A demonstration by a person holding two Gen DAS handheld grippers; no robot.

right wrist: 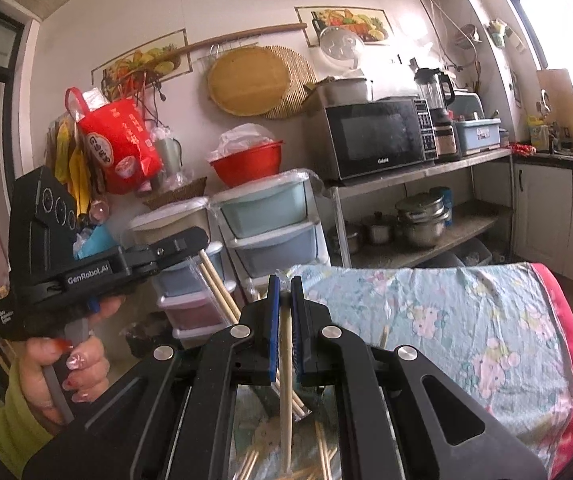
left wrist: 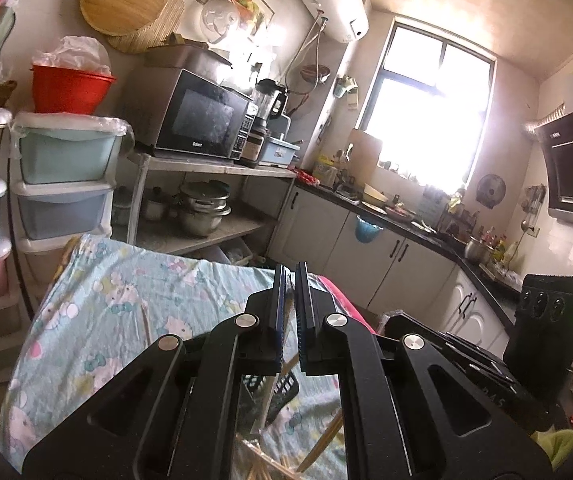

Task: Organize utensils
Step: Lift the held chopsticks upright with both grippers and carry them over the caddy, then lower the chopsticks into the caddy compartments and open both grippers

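Pinching one chopstick (right wrist: 285,344) tight in the closed jaws of the right gripper (right wrist: 282,282), with the stick standing almost straight up and down and its low end hanging over the bench (right wrist: 466,320). Gripping two chopsticks (right wrist: 216,284) in the closed jaws of the left gripper (right wrist: 196,250), with those sticks slanting down toward the right gripper. Holding both grippers up above the flowery cloth. Leaving a pile of chopsticks (right wrist: 252,460) lying flat right under the jaws, pointing many ways. Probably looking for a place to drop the sticks: a black basket (left wrist: 276,390) sitting just below the left gripper, so nearer that hand (right wrist: 66,360). Needing to line each stick up over the basket first.
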